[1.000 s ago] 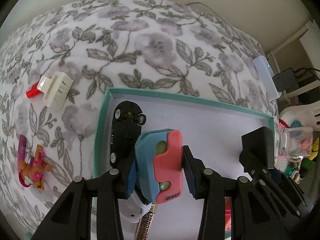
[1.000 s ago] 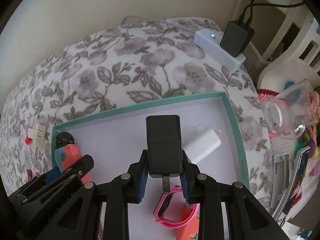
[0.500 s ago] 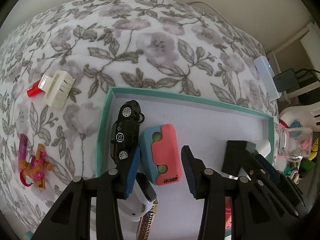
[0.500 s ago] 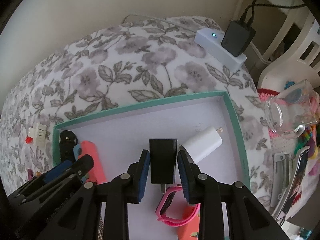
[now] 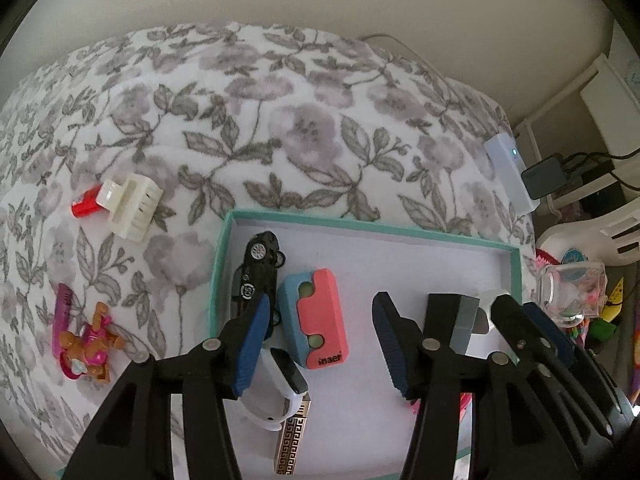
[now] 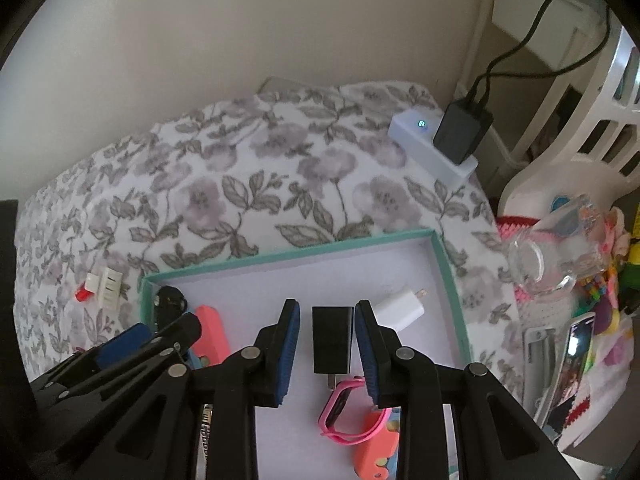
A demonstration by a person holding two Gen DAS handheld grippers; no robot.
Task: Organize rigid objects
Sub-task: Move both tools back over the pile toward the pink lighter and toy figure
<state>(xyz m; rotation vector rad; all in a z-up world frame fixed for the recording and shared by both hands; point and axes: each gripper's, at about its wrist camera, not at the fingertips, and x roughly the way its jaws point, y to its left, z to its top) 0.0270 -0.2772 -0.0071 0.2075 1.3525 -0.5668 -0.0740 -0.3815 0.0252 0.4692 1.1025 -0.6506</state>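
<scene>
A teal-rimmed box (image 5: 224, 248) (image 6: 448, 264) with a white floor lies on the floral blanket. In the left wrist view my left gripper (image 5: 320, 344) is open above a blue and pink block (image 5: 316, 320), which lies on the box floor next to a black toy car (image 5: 256, 276). In the right wrist view my right gripper (image 6: 326, 354) is open around a black charger (image 6: 332, 340) that lies on the box floor, next to a white charger (image 6: 400, 308) and a pink watch (image 6: 340, 412).
Outside the box on the blanket lie a cream clip with a red piece (image 5: 128, 204), a small doll with a pink comb (image 5: 86, 344) and a white power strip (image 6: 432, 148). A glass jar (image 6: 548, 252) and a white basket (image 6: 580, 152) stand to the right.
Both grippers opened: the left let go of the blue and pink block, the right of the black charger, inside the box. Both then drew back and up.
</scene>
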